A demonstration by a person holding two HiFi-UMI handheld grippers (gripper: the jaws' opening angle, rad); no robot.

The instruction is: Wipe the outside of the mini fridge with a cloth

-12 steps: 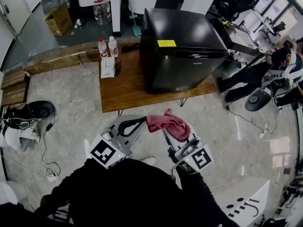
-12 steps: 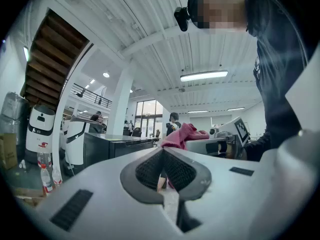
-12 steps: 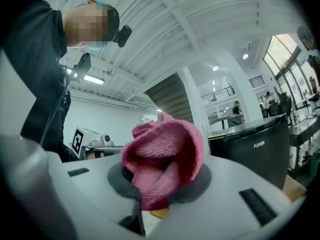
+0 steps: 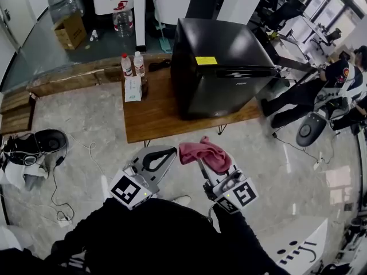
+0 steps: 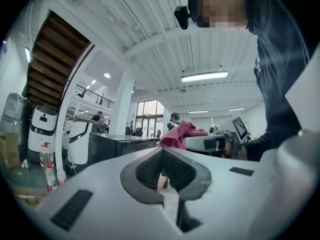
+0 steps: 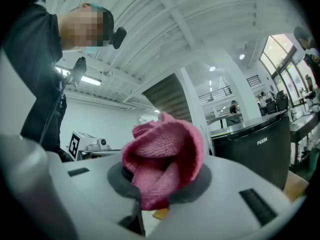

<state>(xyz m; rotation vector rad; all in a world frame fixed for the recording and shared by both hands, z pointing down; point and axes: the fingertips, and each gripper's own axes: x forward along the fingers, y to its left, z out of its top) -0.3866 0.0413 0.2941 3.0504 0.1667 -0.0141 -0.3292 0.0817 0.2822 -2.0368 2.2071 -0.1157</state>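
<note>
Wiping looks not yet begun: the right tongs (image 4: 202, 161) are clamped on a crumpled pink terry cloth (image 4: 207, 152), the left tongs (image 4: 171, 150) are pressed together on nothing, and the boxy black mini fridge (image 4: 221, 67) stands well ahead of both on the wooden bench (image 4: 153, 114).

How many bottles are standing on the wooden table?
2: one bottle and a second bottle beside it, at the back left of the wooden table, left of the mini fridge. The fridge might hide more.
</note>
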